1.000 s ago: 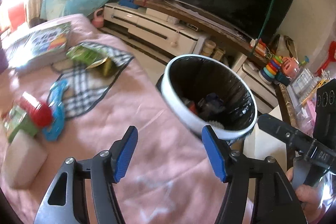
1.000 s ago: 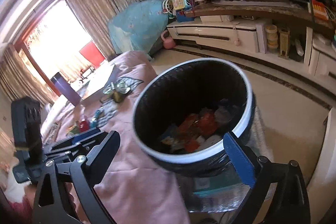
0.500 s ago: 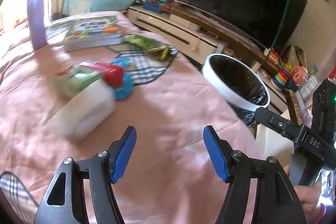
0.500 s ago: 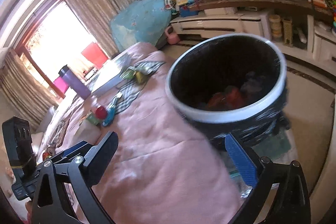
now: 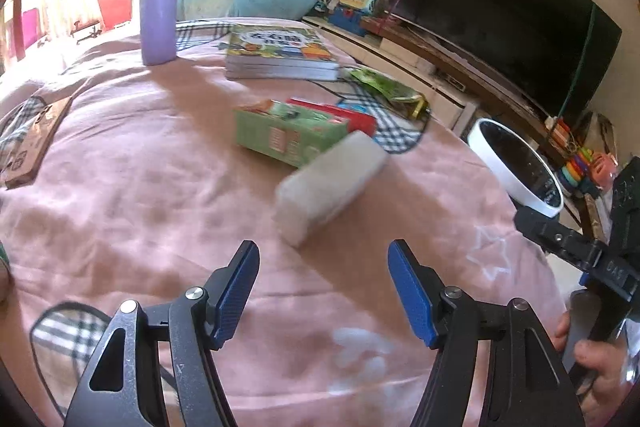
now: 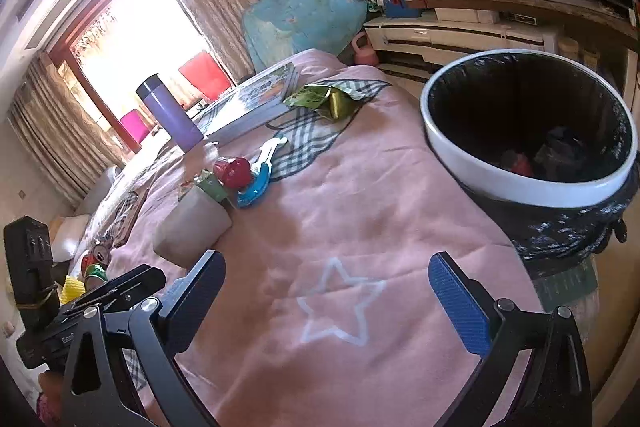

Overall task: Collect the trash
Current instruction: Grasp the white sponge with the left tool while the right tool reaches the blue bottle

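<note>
Your left gripper (image 5: pixel 322 281) & right gripper (image 6: pixel 326 297) both released, empty. White foam block (image 5: pixel 330 187) at 12; green carton (image 5: pixel 286 135) behind. Bin (image 6: pixel 528 131) round, black-lined, at 2.

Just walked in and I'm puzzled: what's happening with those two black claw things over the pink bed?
A person is clearing trash with a claw in each hand. Both the left gripper and right gripper are open and empty. The left one points at a white block lying beside a green carton on the pink blanket. The bin beside the bed already holds some trash.
</note>
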Tool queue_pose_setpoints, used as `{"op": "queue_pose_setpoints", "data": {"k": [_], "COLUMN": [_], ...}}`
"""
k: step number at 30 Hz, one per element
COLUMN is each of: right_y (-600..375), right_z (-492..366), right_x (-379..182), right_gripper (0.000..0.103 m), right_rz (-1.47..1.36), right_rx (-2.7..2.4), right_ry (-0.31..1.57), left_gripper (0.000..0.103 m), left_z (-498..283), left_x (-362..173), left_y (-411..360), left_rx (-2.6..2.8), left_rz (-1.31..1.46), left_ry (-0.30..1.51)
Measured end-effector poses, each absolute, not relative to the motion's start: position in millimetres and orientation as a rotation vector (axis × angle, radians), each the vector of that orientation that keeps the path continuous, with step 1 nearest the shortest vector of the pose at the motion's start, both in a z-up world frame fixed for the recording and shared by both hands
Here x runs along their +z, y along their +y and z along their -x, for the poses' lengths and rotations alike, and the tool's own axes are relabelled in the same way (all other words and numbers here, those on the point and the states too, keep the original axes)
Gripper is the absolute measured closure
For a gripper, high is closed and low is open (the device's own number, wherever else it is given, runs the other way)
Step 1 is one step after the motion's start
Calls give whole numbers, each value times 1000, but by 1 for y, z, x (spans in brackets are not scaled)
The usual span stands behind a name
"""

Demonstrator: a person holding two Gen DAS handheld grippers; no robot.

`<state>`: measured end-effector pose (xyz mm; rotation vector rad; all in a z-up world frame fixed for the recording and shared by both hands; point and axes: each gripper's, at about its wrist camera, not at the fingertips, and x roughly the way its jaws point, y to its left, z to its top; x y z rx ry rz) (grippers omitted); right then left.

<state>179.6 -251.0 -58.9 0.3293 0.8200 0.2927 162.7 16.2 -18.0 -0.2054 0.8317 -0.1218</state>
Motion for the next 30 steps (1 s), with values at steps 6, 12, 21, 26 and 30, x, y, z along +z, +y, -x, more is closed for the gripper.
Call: {"op": "queue_pose_setpoints", "data": {"k": [6,12,21,26,30], "right_y": [-232,-209,-202,-184,-164], "right_z": [-192,-210,-237,-252,-263], "right_x": [-58,-65,-71,-76,-82], "right_gripper": [1,3,28,35,42], "right_rz": [-290,-234,-281,-276,-245], "right_rx": [306,337,342,387,418], "right_ry": [823,868,892,912,933], "left_gripper": [36,36,65,68,68], "left_z": [-176,-196,-223,-213,-200], "left_x": [-19,-25,-42,-36,-31], "left_y": [19,16,12,34,58], "left_rx": [-151,-188,-224,-184,-85], "left_rz": [176,135,100,194,264], "left_ry": [837,830,855,833,782]}}
